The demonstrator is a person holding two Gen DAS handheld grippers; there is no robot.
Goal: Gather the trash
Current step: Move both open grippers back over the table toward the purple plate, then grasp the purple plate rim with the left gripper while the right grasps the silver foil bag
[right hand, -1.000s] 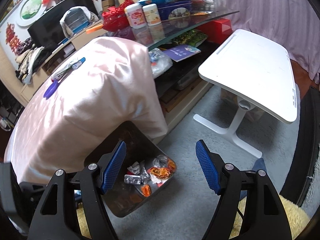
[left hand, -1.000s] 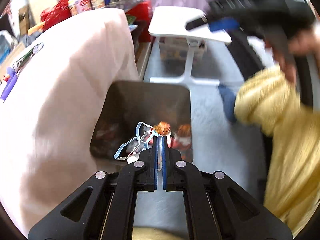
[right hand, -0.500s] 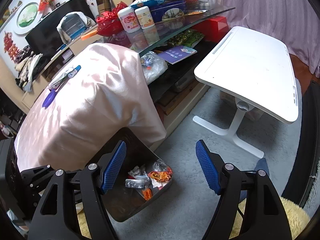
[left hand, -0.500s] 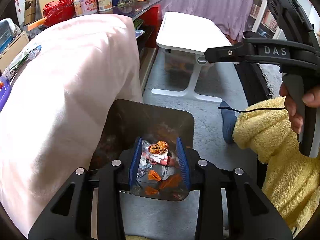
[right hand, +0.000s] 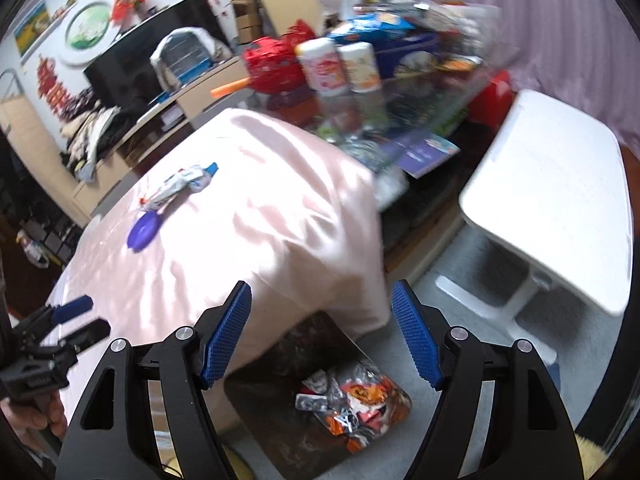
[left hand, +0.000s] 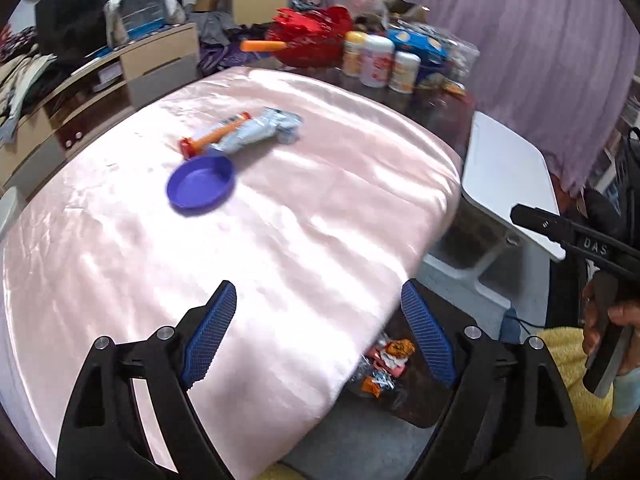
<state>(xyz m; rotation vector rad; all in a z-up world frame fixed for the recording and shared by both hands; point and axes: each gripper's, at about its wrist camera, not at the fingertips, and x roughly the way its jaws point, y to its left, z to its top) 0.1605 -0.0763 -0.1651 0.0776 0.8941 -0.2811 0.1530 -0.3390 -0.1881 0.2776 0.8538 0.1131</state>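
Crumpled wrappers (right hand: 352, 404) lay heaped in a dark bin (right hand: 276, 432) on the grey carpet, tucked against the draped edge of the pink tablecloth (left hand: 280, 240). More trash was on top of that cloth: a pale blue wrapper (left hand: 256, 132) lying against an orange-and-white packet (left hand: 216, 134), and just beside them a purple lid (left hand: 200, 182), or possibly a shallow dish, since the blur made it hard to tell. The left gripper (left hand: 318, 330) hung over the near edge of the cloth, its jaws spreading apart with nothing between the blue pads. The right gripper (right hand: 320, 334) was above the bin and the cloth's corner, its jaws set wide and empty. Behind the cloth stood white canisters (left hand: 376, 60) and a red basket (left hand: 312, 40); a white side table (right hand: 560, 196) stood to the right.
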